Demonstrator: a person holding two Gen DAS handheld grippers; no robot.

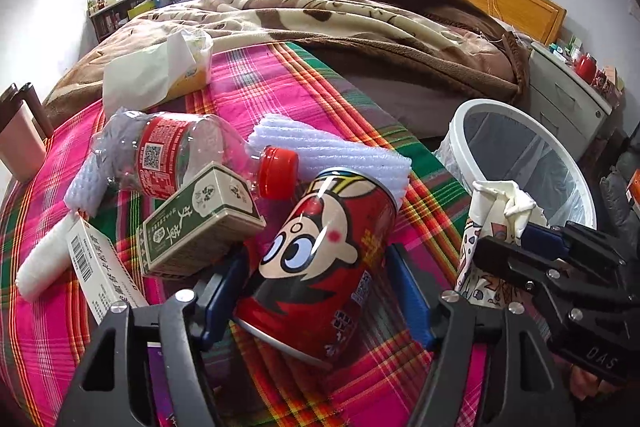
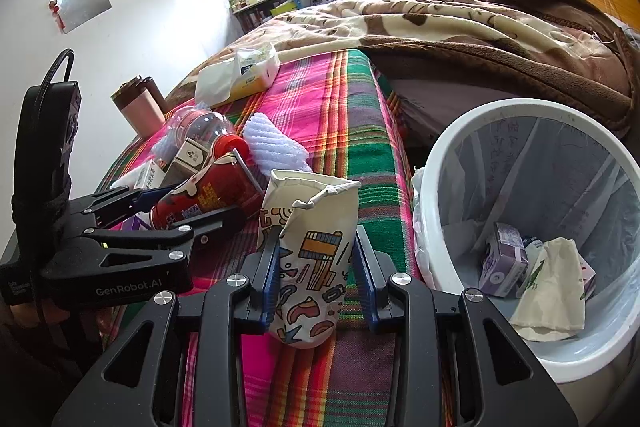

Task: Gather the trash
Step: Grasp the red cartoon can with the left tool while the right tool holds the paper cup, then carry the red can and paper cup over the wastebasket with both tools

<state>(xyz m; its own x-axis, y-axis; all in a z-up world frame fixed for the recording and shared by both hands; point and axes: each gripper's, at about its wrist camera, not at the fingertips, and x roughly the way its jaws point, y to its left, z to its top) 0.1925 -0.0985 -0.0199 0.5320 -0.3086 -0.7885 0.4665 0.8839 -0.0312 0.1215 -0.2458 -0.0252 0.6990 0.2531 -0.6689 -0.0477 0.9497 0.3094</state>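
Note:
My left gripper (image 1: 316, 291) has its blue pads around a red cartoon can (image 1: 320, 259) lying on the plaid bed cover; the jaws are close on both sides of it. My right gripper (image 2: 316, 283) is shut on a crushed patterned paper cup (image 2: 312, 251), held upright just left of the white trash bin (image 2: 448, 155). The cup also shows in the left wrist view (image 1: 486, 223). Behind the can lie a green box (image 1: 200, 223), a plastic bottle with a red cap (image 1: 180, 155), white foam wrap (image 1: 332, 151) and a white barcode box (image 1: 96, 267).
The lined bin holds a purple carton (image 2: 502, 259) and crumpled paper (image 2: 552, 287). A tissue pack (image 1: 160, 67) lies farther up the bed. A brown blanket (image 1: 400, 39) covers the bed's far half. A pink tumbler (image 1: 20, 143) stands at left, a nightstand (image 1: 568, 95) at right.

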